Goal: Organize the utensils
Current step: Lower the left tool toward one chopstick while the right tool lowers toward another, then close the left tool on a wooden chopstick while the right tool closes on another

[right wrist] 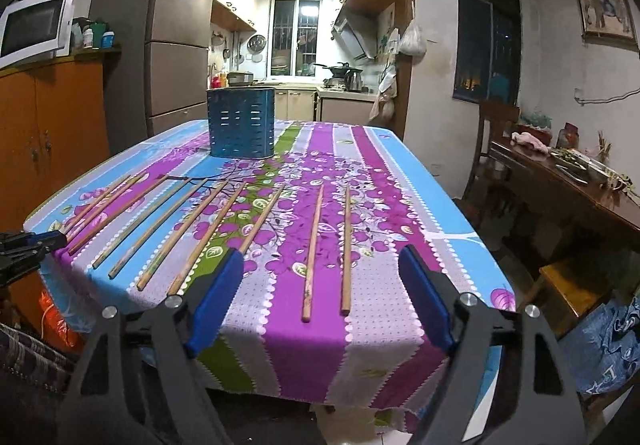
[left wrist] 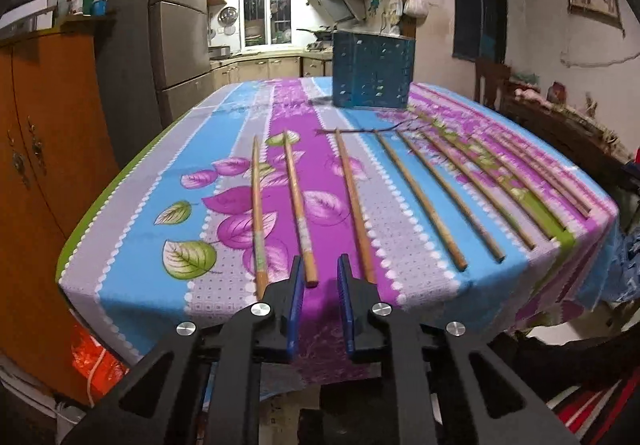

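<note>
Chopsticks [right wrist: 325, 251] lie fanned before blue holder [right wrist: 241, 122], unobstructed.

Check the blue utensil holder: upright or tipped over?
Upright. The blue utensil holder stands on its base on the tablecloth, opening upward; whether anything is inside, cannot tell.

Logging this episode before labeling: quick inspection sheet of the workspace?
Surface: table under a striped floral cloth in purple, blue and grey.
Job's things: wooden chopsticks lying singly in a row along the near edge; blue slotted holder upright at the far side, contents not visible.
Clutter: nothing seen on the table.
Grippers: left gripper open narrowly, empty, at the near edge by a chopstick end; right gripper wide open, empty, two chopsticks between its fingers in view.
Cables: nothing seen.
Surroundings: orange cabinet, fridge, kitchen behind, side table on the right.
</note>
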